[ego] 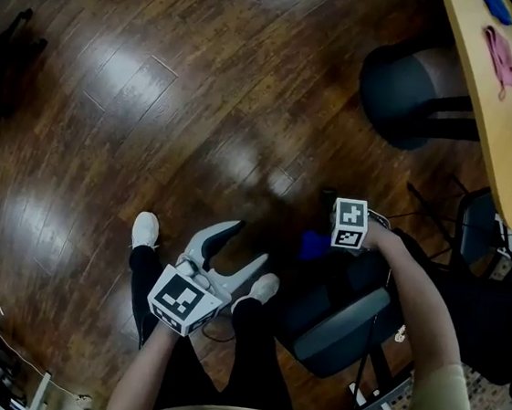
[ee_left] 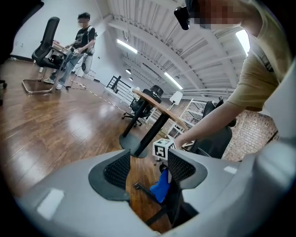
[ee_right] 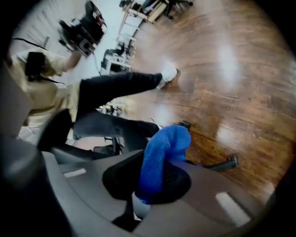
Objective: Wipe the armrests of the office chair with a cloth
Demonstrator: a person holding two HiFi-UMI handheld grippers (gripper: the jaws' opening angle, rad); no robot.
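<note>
My right gripper (ee_right: 150, 181) is clamped on one end of the blue cloth (ee_right: 163, 150), which is soft, light and drooping. The armrest (ego: 345, 325) lies near, at five o'clock from it. My left gripper (ego: 247, 244) stands open and empty.

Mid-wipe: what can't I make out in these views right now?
- Head view: right gripper tongs, hidden under its marker cube.
- Whether cloth touches the armrest: right gripper view motion-blurred, head view dark.
- Left gripper view: chair mostly blocked by the left gripper's open tongs.
</note>
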